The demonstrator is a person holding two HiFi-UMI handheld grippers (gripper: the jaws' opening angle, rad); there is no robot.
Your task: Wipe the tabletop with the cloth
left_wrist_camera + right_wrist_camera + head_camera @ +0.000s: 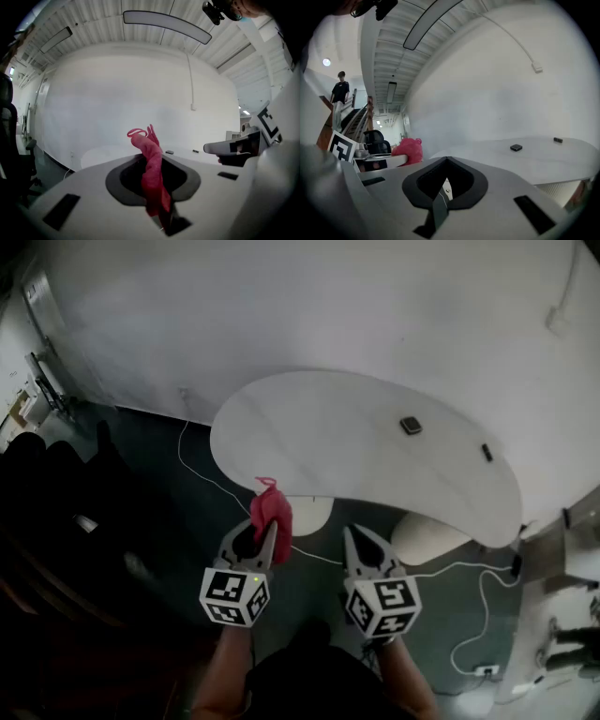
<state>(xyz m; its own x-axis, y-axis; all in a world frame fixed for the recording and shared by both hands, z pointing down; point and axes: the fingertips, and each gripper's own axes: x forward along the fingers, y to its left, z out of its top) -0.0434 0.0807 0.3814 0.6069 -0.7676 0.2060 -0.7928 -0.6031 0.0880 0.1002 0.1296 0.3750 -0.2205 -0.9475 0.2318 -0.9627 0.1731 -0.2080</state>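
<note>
Left gripper (pixel 262 540): jaws shut on the red cloth (pixel 270 512), which is pinched mid-length. One end stands up past the tips and the rest hangs in the jaw hollow.
Right gripper (pixel 354 538): jaws together with nothing between them, held beside the left gripper.
Cloth position: in the air, off the table (pixel 309 427), at its near edge towards the left end. No view shows it touching the top.
Floor, near: a white cable (pixel 202 470) runs under the table's left end, and another loops at the right (pixel 480 610). Two pale table bases (pixel 427 538) stand under the near edge.
Tabletop: white and kidney-shaped. A small square dark device (pixel 410 425) sits right of centre, and a slim dark object (pixel 487 453) lies nearer the right end, well apart from it.
Open room: the table's left half and near edge are bare.
Far edge: close to the curved white wall (pixel 375 306).
Right gripper view only: a person (pixel 341 89) on a staircase far off at the left, and a dark office chair (pixel 375 138).
Left gripper view only: a long ceiling lamp (pixel 166 24).
</note>
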